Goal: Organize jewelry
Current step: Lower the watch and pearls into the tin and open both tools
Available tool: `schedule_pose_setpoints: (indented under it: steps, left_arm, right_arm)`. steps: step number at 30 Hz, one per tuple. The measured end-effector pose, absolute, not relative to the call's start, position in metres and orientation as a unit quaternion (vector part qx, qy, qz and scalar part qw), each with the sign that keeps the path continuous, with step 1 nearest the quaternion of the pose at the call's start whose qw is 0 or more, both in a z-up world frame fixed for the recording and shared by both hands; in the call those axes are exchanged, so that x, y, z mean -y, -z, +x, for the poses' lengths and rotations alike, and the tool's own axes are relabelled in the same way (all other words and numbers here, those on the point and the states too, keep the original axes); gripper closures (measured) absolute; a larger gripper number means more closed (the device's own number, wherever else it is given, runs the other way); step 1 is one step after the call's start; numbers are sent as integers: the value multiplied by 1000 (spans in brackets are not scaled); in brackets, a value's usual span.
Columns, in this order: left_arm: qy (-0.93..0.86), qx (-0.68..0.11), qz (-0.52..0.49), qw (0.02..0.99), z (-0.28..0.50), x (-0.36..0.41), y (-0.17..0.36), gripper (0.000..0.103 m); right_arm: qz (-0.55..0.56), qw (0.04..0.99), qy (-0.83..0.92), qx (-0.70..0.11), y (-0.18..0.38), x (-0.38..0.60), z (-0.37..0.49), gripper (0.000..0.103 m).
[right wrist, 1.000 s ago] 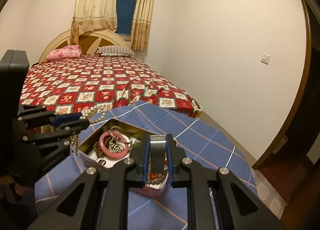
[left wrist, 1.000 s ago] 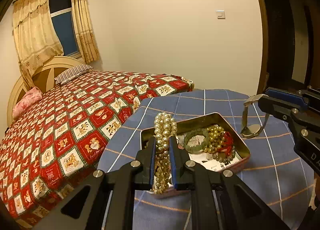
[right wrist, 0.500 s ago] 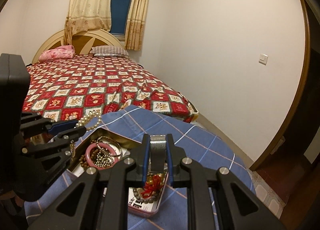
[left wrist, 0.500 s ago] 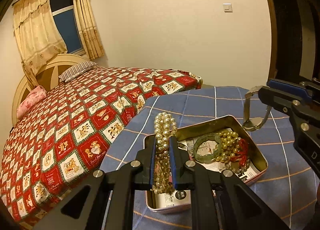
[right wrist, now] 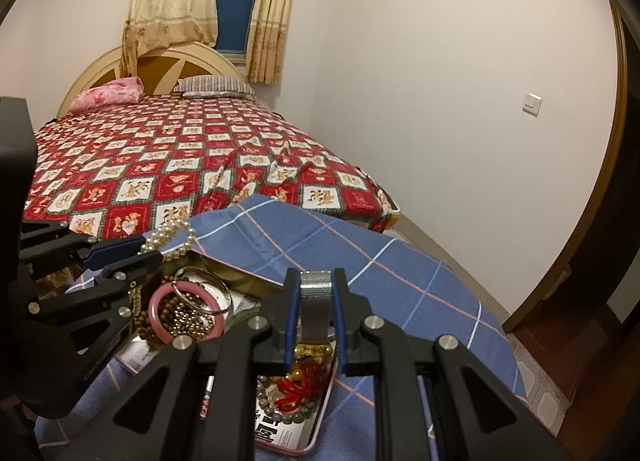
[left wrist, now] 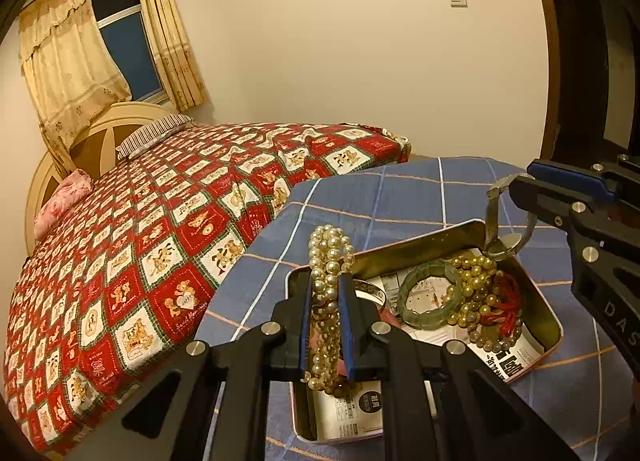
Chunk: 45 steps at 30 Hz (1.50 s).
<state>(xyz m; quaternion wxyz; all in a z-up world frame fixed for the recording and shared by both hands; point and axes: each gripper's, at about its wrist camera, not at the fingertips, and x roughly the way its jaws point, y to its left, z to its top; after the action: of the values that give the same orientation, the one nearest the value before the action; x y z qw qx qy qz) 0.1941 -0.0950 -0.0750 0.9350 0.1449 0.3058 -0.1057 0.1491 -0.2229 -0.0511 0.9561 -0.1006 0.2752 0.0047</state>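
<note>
My left gripper (left wrist: 326, 293) is shut on a pearl bracelet (left wrist: 328, 261), held over the near left end of an open metal tin (left wrist: 424, 243). My right gripper (right wrist: 316, 293) is shut on the mesh band of a silver watch (right wrist: 316, 297), whose case hangs over the tin's far right corner in the left wrist view (left wrist: 506, 243). The tin holds a green jade bangle (left wrist: 430, 295), gold beads with a red tassel (left wrist: 488, 301), a pink bangle (right wrist: 176, 313) and a thin silver bangle (right wrist: 200, 293). The left gripper (right wrist: 150, 253) shows at the left of the right wrist view.
The tin sits on a round table under a blue checked cloth (left wrist: 400, 197). A bed with a red patchwork cover (left wrist: 160, 221) stands just beyond the table's left edge. A wall and a dark doorway (left wrist: 592, 61) lie behind.
Both grippers have come closer over the tin, still holding the pearls and the watch. The watch now hangs over the tin's far right corner instead of beyond its rim.
</note>
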Motion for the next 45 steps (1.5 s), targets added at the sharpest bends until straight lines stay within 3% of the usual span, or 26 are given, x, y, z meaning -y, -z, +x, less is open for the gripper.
schedule_pose_setpoints:
  steps: [45]
  left_arm:
    - [118,-336,157,921,209,102,104,90]
  right_arm:
    - [-93,940,-9,-327,85,223,174,86]
